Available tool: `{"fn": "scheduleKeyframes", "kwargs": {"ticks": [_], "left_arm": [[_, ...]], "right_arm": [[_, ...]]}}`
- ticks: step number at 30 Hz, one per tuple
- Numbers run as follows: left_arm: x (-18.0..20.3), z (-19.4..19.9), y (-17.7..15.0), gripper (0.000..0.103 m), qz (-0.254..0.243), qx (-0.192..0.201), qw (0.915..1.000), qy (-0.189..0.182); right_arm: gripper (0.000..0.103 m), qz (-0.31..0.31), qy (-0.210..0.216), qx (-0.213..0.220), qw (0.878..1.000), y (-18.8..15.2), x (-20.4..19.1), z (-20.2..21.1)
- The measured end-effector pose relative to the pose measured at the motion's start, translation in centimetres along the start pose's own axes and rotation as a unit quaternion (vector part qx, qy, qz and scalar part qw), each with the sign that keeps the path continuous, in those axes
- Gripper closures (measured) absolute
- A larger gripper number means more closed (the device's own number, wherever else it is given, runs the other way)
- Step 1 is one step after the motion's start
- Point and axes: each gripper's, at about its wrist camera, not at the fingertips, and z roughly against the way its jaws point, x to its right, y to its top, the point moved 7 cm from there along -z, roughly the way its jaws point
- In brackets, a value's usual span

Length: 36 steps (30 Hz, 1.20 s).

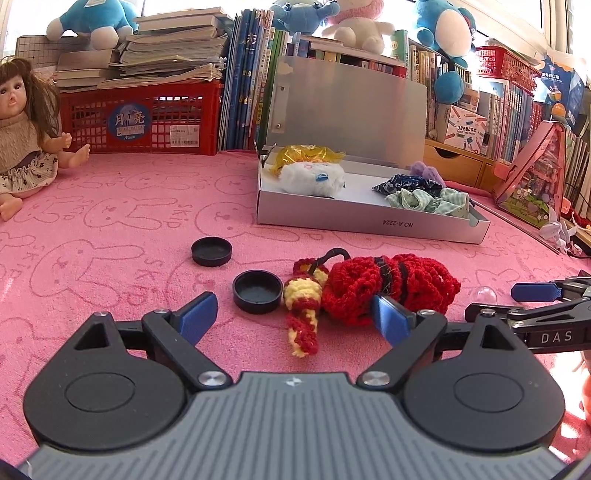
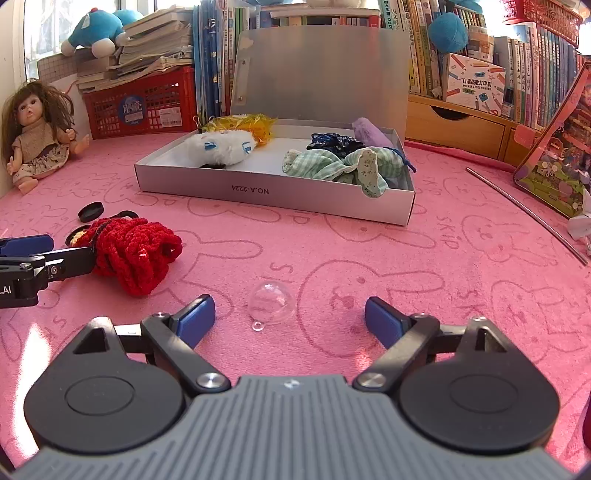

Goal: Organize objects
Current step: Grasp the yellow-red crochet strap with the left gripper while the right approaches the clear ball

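My left gripper holds its fingers wide, empty, the red crochet bundle at one o'clock. My right gripper gapes empty too, a clear plastic ball between its fingers, untouched.

A pink rabbit-print cloth is covering the surface. Lying on it are an open grey box, red crochet piece, clear bauble, two black caps, and a seated doll.

Bright daylight came from windows behind the shelves, blown out to white. Both views were sharp, with strong fisheye bending at the edges. Soft shadows lay under the silver box; dark vignette showed in bottom corners.
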Motion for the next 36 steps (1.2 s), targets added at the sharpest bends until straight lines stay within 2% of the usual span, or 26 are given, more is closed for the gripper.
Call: {"fn": "scheduleKeyframes", "kwargs": {"ticks": [3,6,8,10,11,18,26,33,36], "left_arm": [[0.2,0.2,0.1,0.012,-0.011,0.003,0.9999,0.009],[0.1,0.7,0.0,0.021,-0.016,0.002,0.9997,0.016],[0.1,1.0,-0.1,0.032,-0.014,0.0,0.9998,0.011],[0.3,1.3,-0.1,0.051,-0.015,0.002,0.9998,0.013],[0.3,1.5,0.1,0.053,-0.015,0.004,0.9997,0.016],[-0.3,2.8,1.8,0.054,0.005,0.034,0.9992,0.018],[-0.3,0.9,1.0,0.054,-0.029,-0.006,0.9984,0.049],[0.7,-0.5,0.9,0.054,-0.036,-0.016,0.9984,0.042],[1.4,-1.1,1.0,0.054,-0.061,-0.01,0.9964,0.058]], "right_arm": [[0.009,0.001,0.001,-0.001,1.0,0.0,0.0,0.0],[0.008,0.001,0.001,-0.001,1.0,0.0,-0.1,-0.1],[0.007,0.001,0.002,-0.001,1.0,0.0,-0.1,-0.1],[0.007,0.002,0.003,-0.002,1.0,0.0,-0.1,-0.1],[0.006,0.002,0.003,-0.002,1.0,0.0,-0.1,-0.2],[0.005,0.002,0.003,-0.002,1.0,0.0,-0.2,-0.2],[0.005,0.002,0.003,-0.002,1.0,0.0,-0.1,-0.2],[0.005,0.002,0.003,-0.002,1.0,0.0,-0.2,-0.2],[0.005,0.002,0.003,-0.002,1.0,0.0,-0.1,-0.2]]}}
